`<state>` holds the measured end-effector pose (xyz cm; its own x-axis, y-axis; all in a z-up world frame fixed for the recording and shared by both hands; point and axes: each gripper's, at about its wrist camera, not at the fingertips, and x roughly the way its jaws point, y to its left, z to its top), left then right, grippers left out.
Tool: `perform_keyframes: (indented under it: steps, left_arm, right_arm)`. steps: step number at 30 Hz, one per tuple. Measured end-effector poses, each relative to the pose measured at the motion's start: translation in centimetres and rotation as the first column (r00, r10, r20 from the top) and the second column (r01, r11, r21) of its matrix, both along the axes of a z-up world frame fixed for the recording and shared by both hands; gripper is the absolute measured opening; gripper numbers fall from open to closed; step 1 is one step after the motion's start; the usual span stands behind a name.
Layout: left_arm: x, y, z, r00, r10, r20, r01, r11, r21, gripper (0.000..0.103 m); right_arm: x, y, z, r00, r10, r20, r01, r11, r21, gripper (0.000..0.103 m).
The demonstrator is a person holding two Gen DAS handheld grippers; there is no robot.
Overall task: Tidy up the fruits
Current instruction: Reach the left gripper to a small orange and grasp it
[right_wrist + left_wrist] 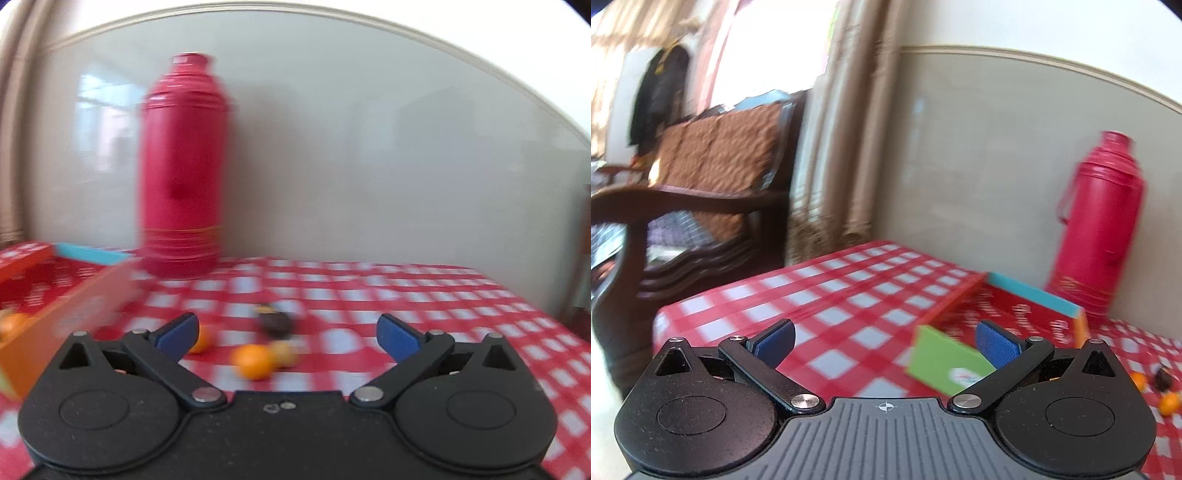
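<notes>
On the checked desk [406, 295], loose oranges [254, 361] lie ahead of the wide-open, empty right gripper [286, 334], beside the box [74, 317]; the left gripper [884, 343] gapes empty too.

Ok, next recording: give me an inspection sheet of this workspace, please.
Surface: red-and-white checked tablecloth.
Job's things: open shallow box; one orange fruit in it; loose orange fruits and a dark item, too blurred to identify, on the cloth.
Clutter: red thermos flask at the wall.
Grippers: left gripper and right gripper both open, fingers empty.
Cables: nothing seen.
Surroundings: wooden armchair, curtain.
</notes>
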<state>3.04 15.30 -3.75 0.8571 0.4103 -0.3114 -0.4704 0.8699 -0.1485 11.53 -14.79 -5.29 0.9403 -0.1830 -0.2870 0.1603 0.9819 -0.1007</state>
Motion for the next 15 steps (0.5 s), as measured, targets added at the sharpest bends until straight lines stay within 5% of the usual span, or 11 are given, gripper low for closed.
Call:
perform_keyframes:
  steps: [8,15]
  left_arm:
    - [3.3,-7.9,1.1,0.963,-0.265,-0.038,0.268,0.959,0.092,0.103]
    - [7.6,-15.6,1.7,0.888,-0.448,-0.104,0.459,0.878,0.137,0.103]
  right_arm:
    - [-0.8,-4.5,-0.7,0.973,-0.230,0.020,0.231,0.972,-0.030,0.097]
    - [-1.4,-8.0,-1.2,0.926,-0.376,0.015,0.376,0.926,-0.032,0.097]
